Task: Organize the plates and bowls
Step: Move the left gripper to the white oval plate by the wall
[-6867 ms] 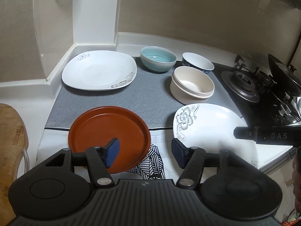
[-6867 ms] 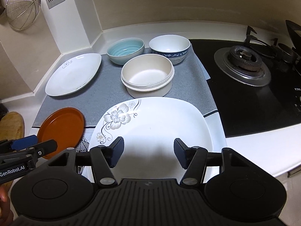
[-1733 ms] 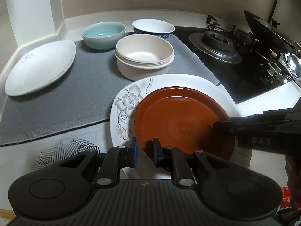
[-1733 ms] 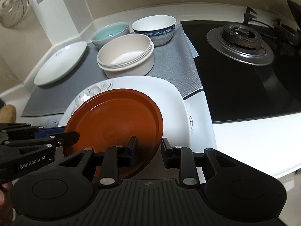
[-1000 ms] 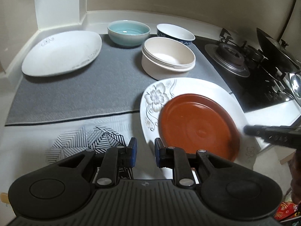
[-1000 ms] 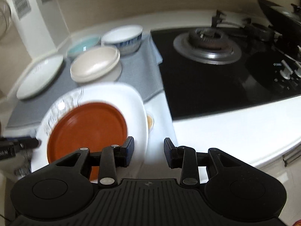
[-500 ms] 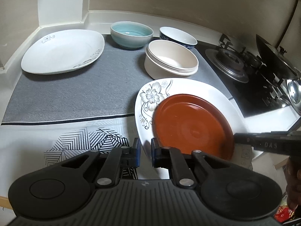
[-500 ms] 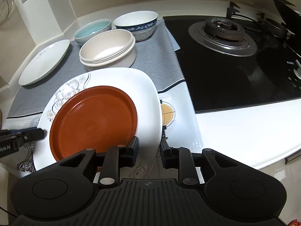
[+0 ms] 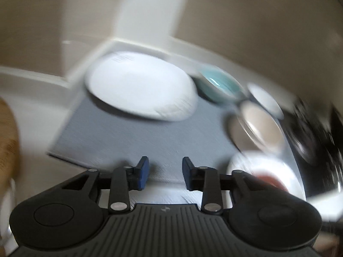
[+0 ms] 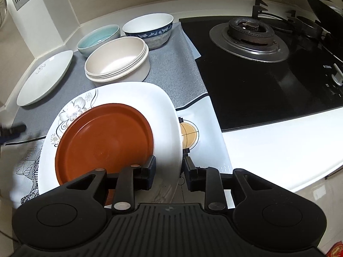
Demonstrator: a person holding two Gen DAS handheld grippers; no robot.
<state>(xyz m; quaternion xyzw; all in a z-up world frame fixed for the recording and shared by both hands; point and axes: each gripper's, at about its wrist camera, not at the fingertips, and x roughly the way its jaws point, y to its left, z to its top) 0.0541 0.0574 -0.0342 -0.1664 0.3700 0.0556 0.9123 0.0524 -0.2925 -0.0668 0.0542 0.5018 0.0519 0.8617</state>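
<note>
Glazed white ceramic is what your right gripper [image 10: 169,171] has to manage: the square white plate with the grey flower print [image 10: 165,115] carries the round terracotta-brown plate [image 10: 103,143] nested in it, so expect a heavy, stiff, brittle and slick load; its edge at four o'clock runs between your right jaws, which are easing apart with one pad above the rim and one outside it, and I cannot tell whether they still pinch; take it deep over the rim and support the far side, since the brown plate could slide. Your left gripper [image 9: 165,172] is opening on nothing, over the grey woven mat [image 9: 150,139], pointed toward the plain white oval plate [image 9: 139,85] at twelve o'clock; that one looks thin-rimmed, so grip its near edge. At one o'clock from the stack sit the stacked cream bowls [image 10: 116,61], with the pale teal bowl [image 10: 98,36] and the blue-banded white bowl [image 10: 150,29] behind them. The white tabletop [image 10: 278,141] is glossy; the black glass hob [image 10: 268,81] lies at two o'clock.
</note>
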